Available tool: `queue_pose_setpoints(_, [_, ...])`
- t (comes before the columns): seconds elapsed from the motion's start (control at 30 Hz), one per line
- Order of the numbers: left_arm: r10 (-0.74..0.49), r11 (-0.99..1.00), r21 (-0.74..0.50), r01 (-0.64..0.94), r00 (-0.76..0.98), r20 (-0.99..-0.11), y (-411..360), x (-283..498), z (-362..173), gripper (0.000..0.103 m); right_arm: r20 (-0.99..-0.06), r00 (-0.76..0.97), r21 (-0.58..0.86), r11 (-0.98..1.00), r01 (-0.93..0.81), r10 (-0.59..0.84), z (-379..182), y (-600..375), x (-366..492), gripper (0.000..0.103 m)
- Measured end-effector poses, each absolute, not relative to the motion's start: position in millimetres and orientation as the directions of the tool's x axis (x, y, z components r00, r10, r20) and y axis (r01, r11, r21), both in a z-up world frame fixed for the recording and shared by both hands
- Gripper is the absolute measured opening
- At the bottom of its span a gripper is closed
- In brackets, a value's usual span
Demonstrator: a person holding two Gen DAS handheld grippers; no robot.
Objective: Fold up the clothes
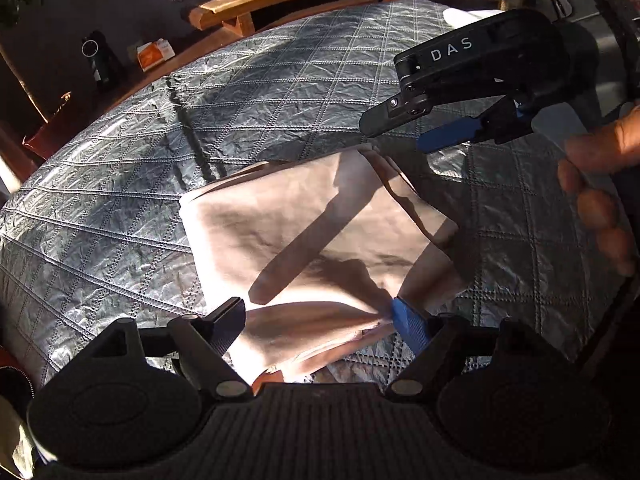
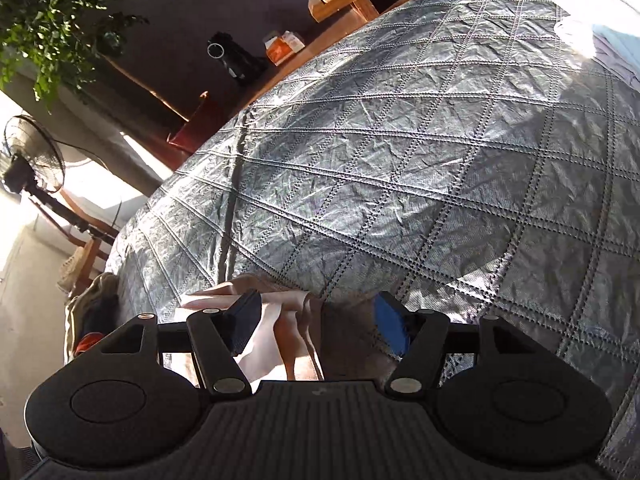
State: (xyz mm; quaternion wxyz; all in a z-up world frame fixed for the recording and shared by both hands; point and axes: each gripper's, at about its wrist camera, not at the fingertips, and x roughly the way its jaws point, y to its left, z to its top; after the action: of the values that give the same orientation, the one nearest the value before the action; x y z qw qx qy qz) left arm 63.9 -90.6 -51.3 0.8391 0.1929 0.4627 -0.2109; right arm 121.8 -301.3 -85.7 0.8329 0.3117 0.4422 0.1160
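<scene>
Item: beige garment (image 1: 304,224), folded into a rough rectangle, lying at the near edge of the grey quilted bedspread (image 1: 120,184).
Left gripper (image 1: 320,316): jaws wide, cloth lying loose between them, unpinched.
Right gripper (image 2: 316,324): jaws apart over the garment's far-right corner, holding nothing.
Progress: main folds apparently done; near edge rumpled, needs tidying.
Far right: pale folded laundry (image 2: 592,12).
</scene>
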Motion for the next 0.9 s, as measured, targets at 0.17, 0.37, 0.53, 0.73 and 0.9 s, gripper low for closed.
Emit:
queue_pose_setpoints(0.17, [-0.307,0.823,0.016,0.567,0.468,-0.829,-88,62,-36,0.075,-0.641,0.537,0.697,0.709,0.107,0.549,-99,-312,108,0.072])
queue_pose_setpoints(0.37, [-0.367,0.869,-0.101,0.484,0.494,-0.789,-49,95,-8,0.078,-0.597,0.491,0.755,0.651,0.077,0.634,-107,-311,108,0.077])
queue_pose_setpoints(0.53, [-0.239,0.928,-0.027,0.372,0.539,-0.807,-27,119,-8,0.078,-0.569,0.460,0.780,0.625,0.039,0.681,-109,-310,111,0.081])
queue_pose_setpoints(0.73, [-0.071,0.900,0.166,0.404,0.512,-0.856,-40,116,-40,0.077,-0.605,0.399,0.736,0.676,-0.050,0.689,-101,-296,126,0.088])
queue_pose_setpoints(0.9, [-0.055,0.897,0.173,0.406,0.491,-0.869,-40,113,-58,0.083,-0.615,0.340,0.709,0.688,-0.156,0.711,-96,-278,140,0.103])
